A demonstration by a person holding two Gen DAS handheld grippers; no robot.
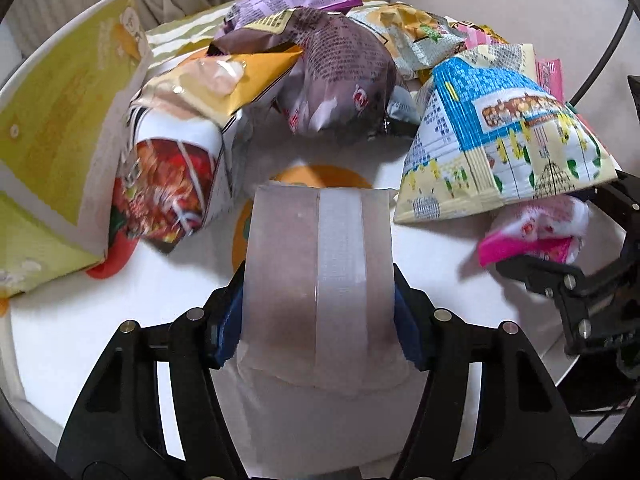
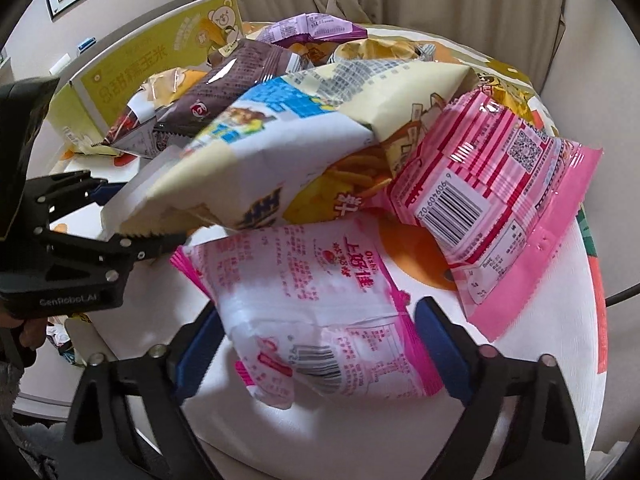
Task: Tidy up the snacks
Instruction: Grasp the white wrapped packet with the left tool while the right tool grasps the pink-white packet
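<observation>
My left gripper is shut on a translucent frosted plastic container, held upright above the white round table. My right gripper is shut on a small pink-and-white snack bag, lifted just over the table; in the left wrist view the same bag sits in the right gripper at the right edge. The left gripper also shows in the right wrist view, at the left. A heap of snack bags lies behind, with a cream-and-blue bag and a brown bag.
A yellow-green carton stands at the table's left. A larger pink striped bag lies at the right of the heap, a purple bag at the back. Curtains hang behind the table.
</observation>
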